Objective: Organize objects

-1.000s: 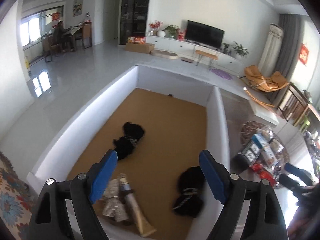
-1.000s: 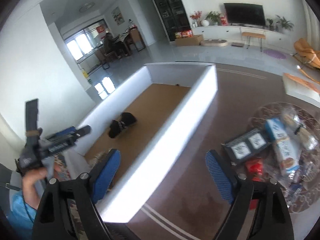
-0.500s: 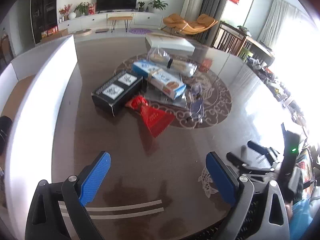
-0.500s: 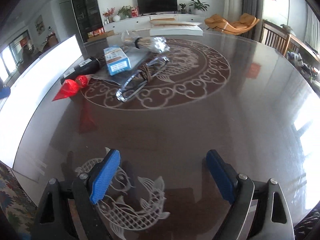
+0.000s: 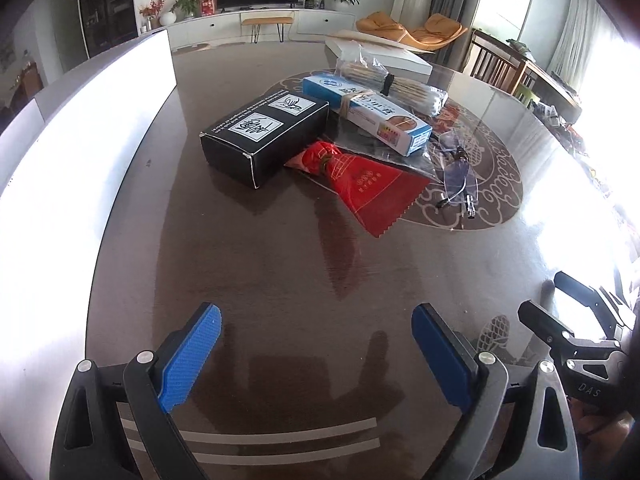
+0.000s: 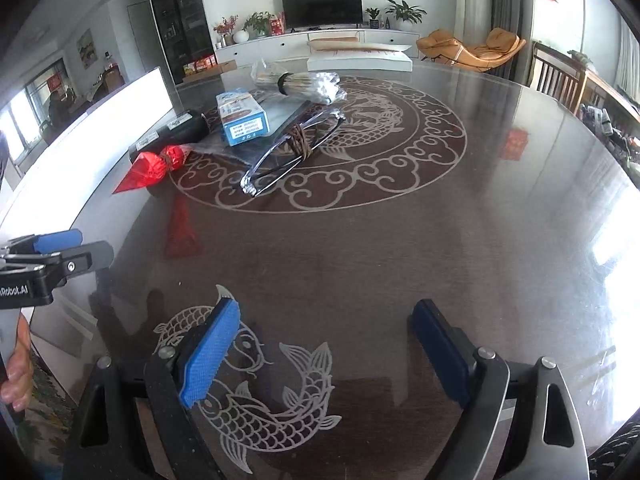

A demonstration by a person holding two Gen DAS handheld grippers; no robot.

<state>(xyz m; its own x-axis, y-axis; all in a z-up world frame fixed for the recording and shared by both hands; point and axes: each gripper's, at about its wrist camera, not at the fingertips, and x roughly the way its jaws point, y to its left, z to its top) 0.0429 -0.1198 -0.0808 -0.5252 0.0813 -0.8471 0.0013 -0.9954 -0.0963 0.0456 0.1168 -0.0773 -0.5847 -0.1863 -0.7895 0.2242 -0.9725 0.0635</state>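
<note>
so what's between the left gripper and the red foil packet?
Only bare dark glossy tabletop between the open left gripper and the red foil packet; it carries reflections, no objects. Clearest in the left wrist view.

"DAS" on right gripper (image 5: pixel 576 344); "Robot.AI" on left gripper (image 6: pixel 44 264).

Black box (image 5: pixel 264 136) with white labels, blue-white box (image 5: pixel 366 114), red packet (image 5: pixel 360 184), dark brown table (image 6: pixel 400 248) with pale scroll-and-fish pattern, blue gripper pads (image 5: pixel 190 360).
</note>
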